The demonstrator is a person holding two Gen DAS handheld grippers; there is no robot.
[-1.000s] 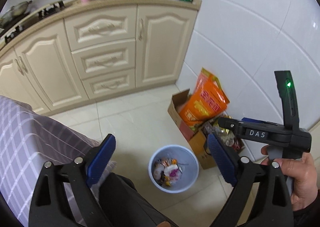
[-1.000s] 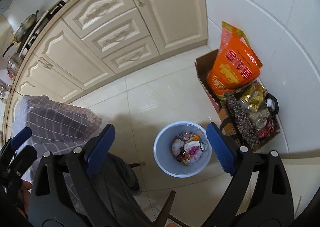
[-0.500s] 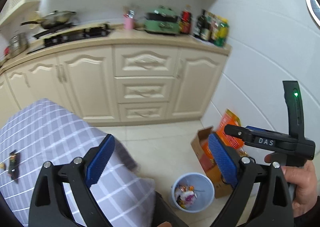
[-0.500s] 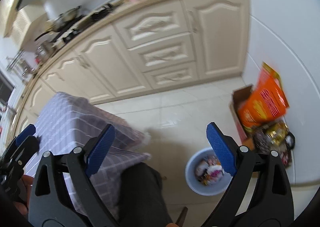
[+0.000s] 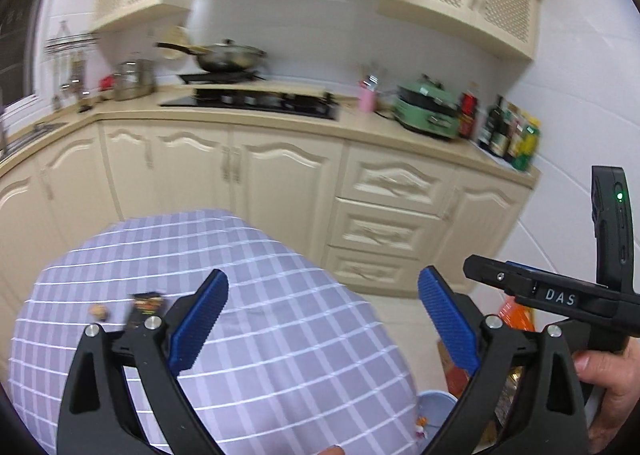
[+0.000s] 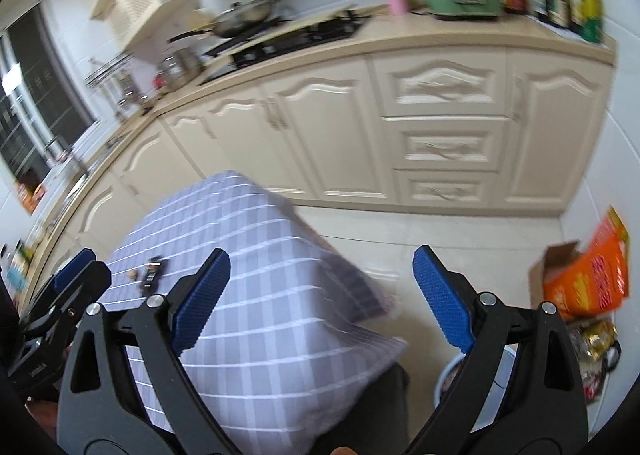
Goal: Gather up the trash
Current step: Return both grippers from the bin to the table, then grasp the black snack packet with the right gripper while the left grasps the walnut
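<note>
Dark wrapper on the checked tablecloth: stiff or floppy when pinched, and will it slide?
The dark wrapper lies flat and thin, so it is probably light and floppy and may crumple. It rests on the soft checked tablecloth, so a push would likely drag cloth with it. The small nut-like scrap beside it looks round and could roll.

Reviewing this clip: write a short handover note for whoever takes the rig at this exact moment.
Left gripper: open, empty, above the checked tablecloth.
Right gripper: open, empty, over the table's right edge.
Trash left on the cloth: a dark wrapper and a small brown scrap beside it, both nearer the left gripper.
Blue bin: on the floor right of the table, with trash already in it.
Done: some litter binned. Left: pick up the wrapper and scrap and drop them in the bin.
</note>
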